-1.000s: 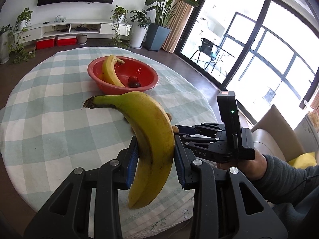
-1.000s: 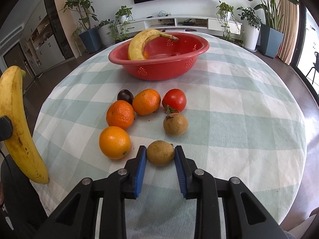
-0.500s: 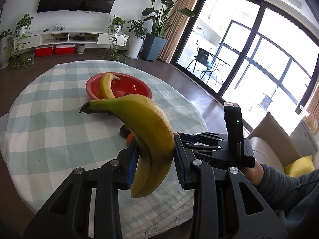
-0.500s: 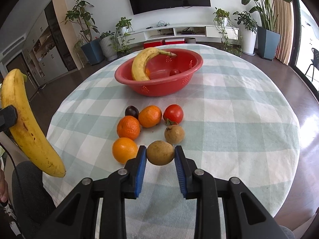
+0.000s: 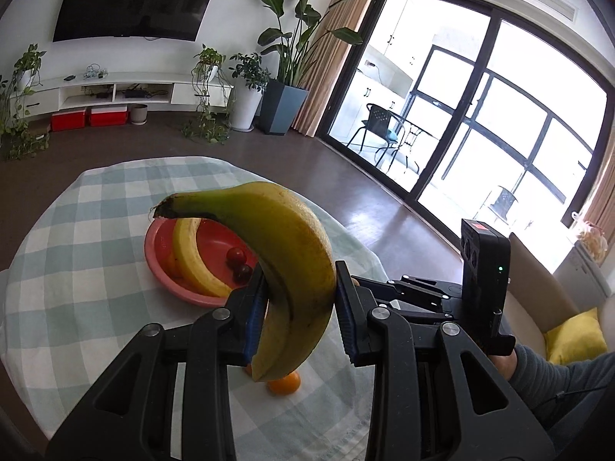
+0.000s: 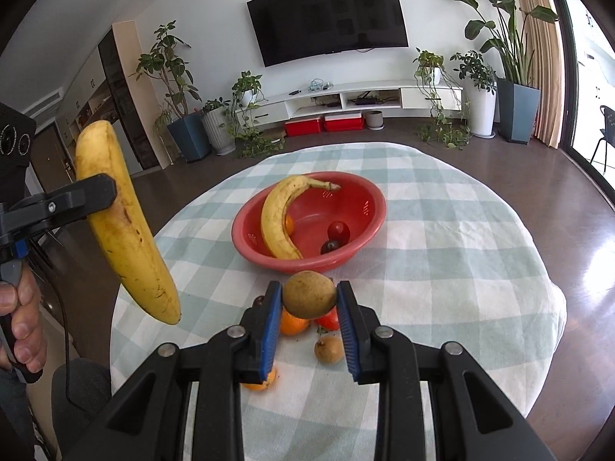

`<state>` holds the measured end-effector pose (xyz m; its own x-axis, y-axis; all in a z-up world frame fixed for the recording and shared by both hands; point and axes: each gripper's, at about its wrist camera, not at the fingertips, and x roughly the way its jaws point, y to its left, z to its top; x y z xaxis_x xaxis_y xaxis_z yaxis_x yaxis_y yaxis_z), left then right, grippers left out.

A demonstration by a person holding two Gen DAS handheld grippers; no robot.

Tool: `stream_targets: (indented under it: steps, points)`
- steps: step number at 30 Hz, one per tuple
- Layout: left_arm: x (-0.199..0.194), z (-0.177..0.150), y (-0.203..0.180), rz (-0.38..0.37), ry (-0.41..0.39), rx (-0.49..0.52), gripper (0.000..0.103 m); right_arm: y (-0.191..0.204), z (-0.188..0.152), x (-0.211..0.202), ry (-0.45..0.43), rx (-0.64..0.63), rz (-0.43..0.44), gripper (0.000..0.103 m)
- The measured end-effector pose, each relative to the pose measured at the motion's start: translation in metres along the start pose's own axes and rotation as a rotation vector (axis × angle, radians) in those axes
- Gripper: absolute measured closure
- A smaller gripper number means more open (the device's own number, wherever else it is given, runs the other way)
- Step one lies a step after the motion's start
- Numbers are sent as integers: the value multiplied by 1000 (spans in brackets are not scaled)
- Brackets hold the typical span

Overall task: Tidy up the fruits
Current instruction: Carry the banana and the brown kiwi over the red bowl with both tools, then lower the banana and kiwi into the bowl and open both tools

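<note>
Left gripper (image 5: 300,303) clamped on a large yellow banana (image 5: 284,265), held in the air over the near part of the checked tablecloth (image 5: 77,269), stem end pointing left toward the red bowl (image 5: 161,265). Right gripper (image 6: 309,303) clenched around a round brownish fruit (image 6: 309,294), lifted clear of the cloth, just near of the bowl, above the loose fruit left on the table: oranges (image 6: 292,324), a tomato (image 6: 326,319) and a second brown fruit (image 6: 328,349). Inside the bowl, far of both grippers: another banana (image 6: 278,223), a small orange piece, a red fruit (image 6: 338,230) and a dark plum (image 6: 329,246).
</note>
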<state>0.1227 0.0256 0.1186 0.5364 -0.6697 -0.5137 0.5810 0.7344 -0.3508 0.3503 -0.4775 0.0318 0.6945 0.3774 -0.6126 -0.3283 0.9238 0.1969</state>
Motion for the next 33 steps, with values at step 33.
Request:
stream_targets:
  steps: [33]
  points:
    - [200, 78, 49, 102, 301, 3, 72, -43, 50, 131, 164, -11, -1, 72]
